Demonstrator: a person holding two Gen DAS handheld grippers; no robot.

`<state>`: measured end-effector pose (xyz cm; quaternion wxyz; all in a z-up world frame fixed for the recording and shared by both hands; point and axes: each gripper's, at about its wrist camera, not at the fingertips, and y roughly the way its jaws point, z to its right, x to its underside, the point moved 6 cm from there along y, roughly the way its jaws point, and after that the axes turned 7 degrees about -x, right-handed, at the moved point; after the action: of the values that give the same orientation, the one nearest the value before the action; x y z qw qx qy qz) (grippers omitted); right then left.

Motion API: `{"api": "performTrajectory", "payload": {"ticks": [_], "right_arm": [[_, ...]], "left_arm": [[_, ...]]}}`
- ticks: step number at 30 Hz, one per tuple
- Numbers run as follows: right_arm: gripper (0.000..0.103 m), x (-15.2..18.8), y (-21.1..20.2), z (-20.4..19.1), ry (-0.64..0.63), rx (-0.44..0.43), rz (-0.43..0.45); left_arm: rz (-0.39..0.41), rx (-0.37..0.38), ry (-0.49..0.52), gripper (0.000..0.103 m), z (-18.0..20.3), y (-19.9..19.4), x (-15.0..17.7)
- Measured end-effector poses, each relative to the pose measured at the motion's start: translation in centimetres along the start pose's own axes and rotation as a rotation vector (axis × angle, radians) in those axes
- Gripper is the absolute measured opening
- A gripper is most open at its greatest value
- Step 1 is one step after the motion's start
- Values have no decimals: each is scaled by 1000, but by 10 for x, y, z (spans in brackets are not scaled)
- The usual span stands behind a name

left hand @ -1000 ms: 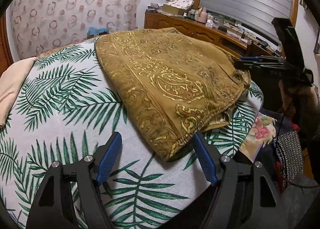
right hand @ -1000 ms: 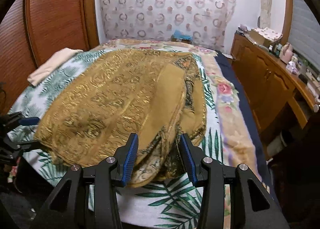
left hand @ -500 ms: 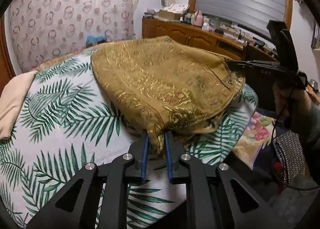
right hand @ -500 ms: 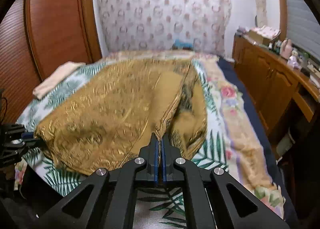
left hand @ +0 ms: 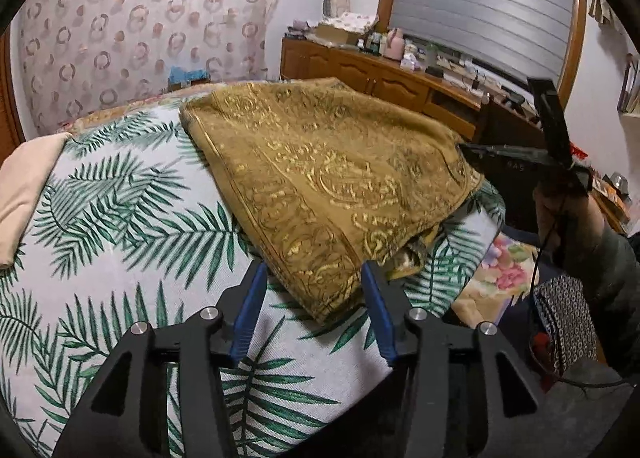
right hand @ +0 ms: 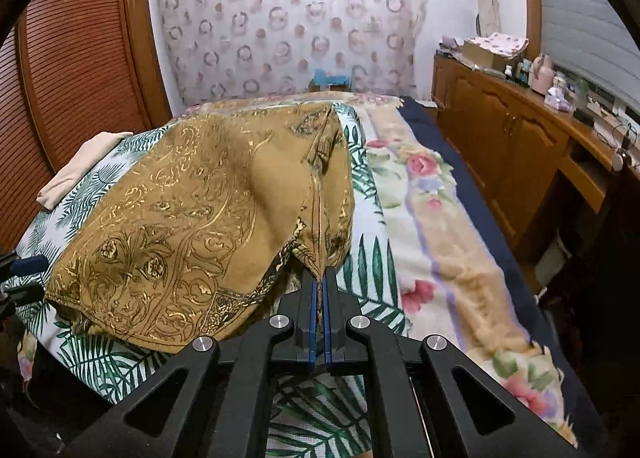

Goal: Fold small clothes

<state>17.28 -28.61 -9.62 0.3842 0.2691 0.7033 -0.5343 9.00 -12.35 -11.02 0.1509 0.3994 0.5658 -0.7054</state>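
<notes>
A mustard-gold garment with gold paisley print (left hand: 332, 177) lies bunched on the palm-leaf bedspread (left hand: 120, 217). My left gripper (left hand: 313, 272) stands over the garment's near corner and its jaws are opening. The corner lies between the blue pads without being pressed. My right gripper (right hand: 319, 282) is shut on a seam edge of the same garment (right hand: 192, 217), and the cloth rises in a taut ridge from its tips. In the left wrist view the right gripper (left hand: 520, 153) shows at the garment's far right edge, held by a hand. The left gripper (right hand: 24, 270) peeks in at the right wrist view's left border.
A folded beige cloth (left hand: 24, 185) lies at the bed's left side. A floral blanket (right hand: 440, 225) covers the bed's right part. A cluttered wooden dresser (right hand: 512, 137) runs along the right wall. A louvred wooden door (right hand: 72, 57) stands at the left and a patterned curtain (right hand: 288, 25) behind.
Both grippers closed on the garment half a second ago. The left one has since spread apart and let the corner go, while the right one still pinches its edge and has drawn it nearer.
</notes>
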Motion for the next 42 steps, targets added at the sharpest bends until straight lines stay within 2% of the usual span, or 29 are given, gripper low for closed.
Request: {"api": "performTrajectory", "payload": {"ticks": [3, 5, 7, 9, 10, 19, 28, 31, 34, 35, 38, 42], "right_arm": [[3, -3, 0, 2, 6, -5, -5], [11, -9, 2, 6, 13, 4, -14], [38, -10, 4, 8, 26, 7, -18], [52, -8, 3, 12, 50, 7, -15], [53, -6, 2, 15, 61, 8, -18], [53, -10, 1, 10, 95, -75, -19], [55, -21, -31, 15, 109, -73, 123], [56, -15, -33, 13, 94, -55, 140], [56, -4, -14, 7, 87, -53, 74], [56, 0, -7, 5, 84, -49, 50], [56, 10, 8, 3, 84, -51, -5], [56, 5, 16, 8, 91, -41, -15]], "left_arm": [[-39, -9, -11, 50, -4, 12, 7], [-54, 2, -36, 50, -6, 16, 10], [-51, 11, -51, 50, -8, 16, 10], [-49, 14, -54, 50, -9, 16, 11], [-49, 15, -55, 50, -9, 16, 11], [-40, 2, -40, 50, -8, 16, 10], [-28, 4, -39, 49, -8, 16, 11], [-28, 16, -30, 39, -4, 16, 11], [-29, 18, -17, 31, 0, 16, 11], [-29, 18, -14, 25, 1, 16, 11], [-27, 11, -5, 14, 4, 14, 9], [14, 8, -2, 11, 5, 2, 3]]}}
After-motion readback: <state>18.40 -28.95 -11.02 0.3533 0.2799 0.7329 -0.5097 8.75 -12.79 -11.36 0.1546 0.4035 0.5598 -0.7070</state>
